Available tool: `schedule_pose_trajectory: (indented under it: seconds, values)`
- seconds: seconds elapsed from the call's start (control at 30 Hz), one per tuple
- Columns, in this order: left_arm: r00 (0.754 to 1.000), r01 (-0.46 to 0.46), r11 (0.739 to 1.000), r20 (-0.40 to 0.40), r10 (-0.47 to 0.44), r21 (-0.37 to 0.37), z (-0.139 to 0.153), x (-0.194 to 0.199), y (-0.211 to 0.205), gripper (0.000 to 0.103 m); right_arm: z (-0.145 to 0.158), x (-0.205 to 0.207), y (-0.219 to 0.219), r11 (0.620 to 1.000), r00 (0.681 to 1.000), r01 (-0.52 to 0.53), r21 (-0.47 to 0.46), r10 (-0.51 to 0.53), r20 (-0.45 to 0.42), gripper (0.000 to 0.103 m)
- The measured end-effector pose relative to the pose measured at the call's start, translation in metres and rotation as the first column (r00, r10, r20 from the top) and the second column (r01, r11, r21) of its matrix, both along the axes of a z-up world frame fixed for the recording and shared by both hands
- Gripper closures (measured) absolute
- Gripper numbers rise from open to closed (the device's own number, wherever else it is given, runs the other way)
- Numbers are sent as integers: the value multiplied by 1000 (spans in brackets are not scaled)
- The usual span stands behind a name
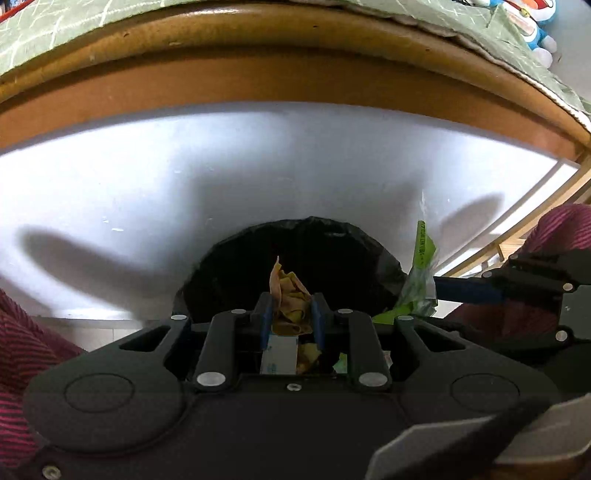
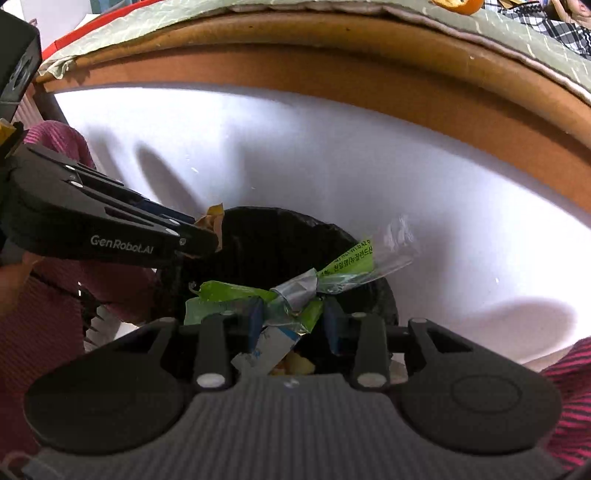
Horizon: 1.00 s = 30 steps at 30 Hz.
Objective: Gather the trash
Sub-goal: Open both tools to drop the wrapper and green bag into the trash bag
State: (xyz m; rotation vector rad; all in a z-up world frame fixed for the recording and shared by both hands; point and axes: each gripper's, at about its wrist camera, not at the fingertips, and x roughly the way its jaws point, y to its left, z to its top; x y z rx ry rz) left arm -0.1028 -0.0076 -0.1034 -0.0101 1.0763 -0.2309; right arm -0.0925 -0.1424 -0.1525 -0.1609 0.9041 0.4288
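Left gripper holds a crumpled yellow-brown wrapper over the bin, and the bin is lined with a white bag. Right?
Not quite. The bag lining the bin is black, as the left wrist view shows. The left gripper does hold the crumpled yellow-brown wrapper over it.

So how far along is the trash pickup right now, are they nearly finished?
Some trash already lies inside the black-lined bin. In hand: the left gripper pinches a crumpled yellow-brown wrapper and the right gripper a green and clear plastic wrapper, both over the bin. Left: letting go of both. An orange peel still sits on the table above.
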Motion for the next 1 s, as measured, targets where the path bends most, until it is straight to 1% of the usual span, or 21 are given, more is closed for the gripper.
schedule_pose_trajectory:
  seconds: [0.07, 0.17, 0.23, 0.3, 0.37, 0.4, 0.43, 0.47, 0.5, 0.57, 0.63, 0.77, 0.83, 1.0]
  values:
    - [1000, -1, 1000, 0, 1, 1, 0, -1, 0, 82, 3, 1, 1, 1000, 1000, 0, 0, 0, -1, 62]
    - [1000, -3, 1000, -3, 3, 0, -1, 0, 0, 81, 0, 1, 1, 1000, 1000, -1, 1, 1, -2, 62]
    - [1000, -4, 1000, -3, 4, -1, -1, 0, 1, 81, -1, 1, 1, 1000, 1000, -3, 2, 3, -2, 58]
    - [1000, -2, 1000, -4, 2, -4, -1, 0, 1, 81, 0, 0, 0, 1000, 1000, -4, 4, 4, -1, 56]
    - [1000, -3, 1000, -4, 3, -5, 0, 0, 1, 81, 0, -1, 0, 1000, 1000, -3, 5, 3, 4, 46]
    - [1000, -3, 1000, -3, 3, -7, 0, 0, 1, 81, 0, -2, 0, 1000, 1000, -3, 8, 3, 4, 46]
    - [1000, -3, 1000, -3, 3, -8, 0, 0, 1, 79, 0, -2, 0, 1000, 1000, -2, 10, 2, 4, 46]
    - [1000, -5, 1000, -2, 5, -10, 0, 0, 1, 74, 1, -2, -1, 1000, 1000, -1, 10, 1, 5, 45]
    - [1000, -8, 1000, -1, 8, -11, 1, 0, 1, 66, 1, -3, -1, 1000, 1000, -1, 11, 1, 6, 43]
    - [1000, -14, 1000, 5, 14, -10, 2, -1, 2, 59, 1, -3, -2, 1000, 1000, 0, 13, 0, 6, 43]
    - [1000, -12, 1000, 13, 12, -4, 4, -1, 2, 59, 2, -4, -2, 1000, 1000, 1, 13, -1, 8, 43]
    - [1000, -16, 1000, 23, 16, 0, 8, -1, 2, 50, 4, -5, -3, 1000, 1000, 4, 10, -4, 13, 41]
    - [999, -18, 1000, 29, 18, 1, 11, -1, 2, 49, 6, -6, -4, 1000, 1000, 6, 8, -6, 18, 40]
    - [998, -23, 1000, 56, 22, 5, 19, -3, 5, 41, 11, -8, -2, 1000, 999, 11, 4, -11, 35, 38]
